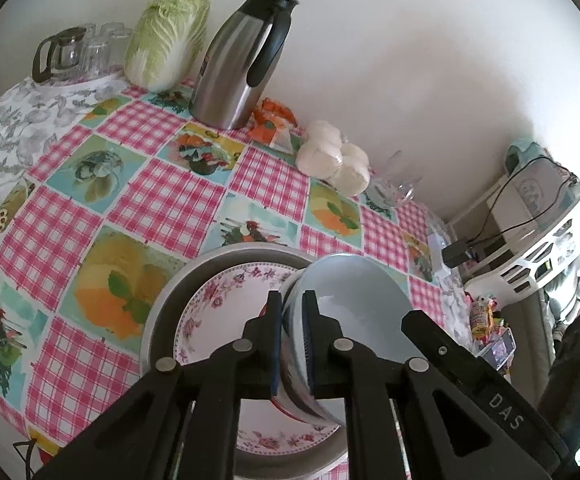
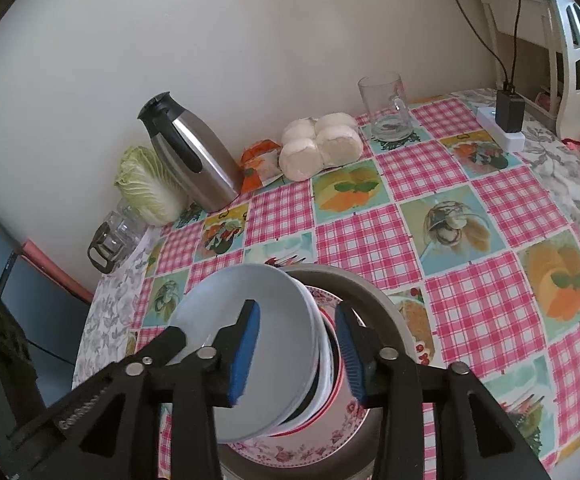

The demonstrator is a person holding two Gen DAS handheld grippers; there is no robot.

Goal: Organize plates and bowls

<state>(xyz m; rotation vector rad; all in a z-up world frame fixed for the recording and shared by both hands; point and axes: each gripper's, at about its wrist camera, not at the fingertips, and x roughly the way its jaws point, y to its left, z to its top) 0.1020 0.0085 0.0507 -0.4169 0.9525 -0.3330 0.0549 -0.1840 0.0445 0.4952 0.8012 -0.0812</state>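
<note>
The left gripper (image 1: 293,340) is pinching the pale bowl's (image 1: 354,300) rim, tilted over the floral plate (image 1: 209,312) near the table's edge, while the right gripper (image 2: 298,352) straddles the rim half-open without squeezing, so one slip tips it.

At the bottom centre of the frame the left gripper (image 1: 293,344) pinches the rim of a pale blue bowl (image 1: 354,300) between its fingers (image 1: 274,344). The bowl tilts on its side over a floral plate (image 1: 217,300), which lies in a grey dish (image 1: 169,292). The checked worktop (image 1: 161,200) carries a steel jug (image 1: 237,64) and a cabbage (image 1: 165,40) at the upper left, with white buns (image 1: 332,156) right of centre.
</note>
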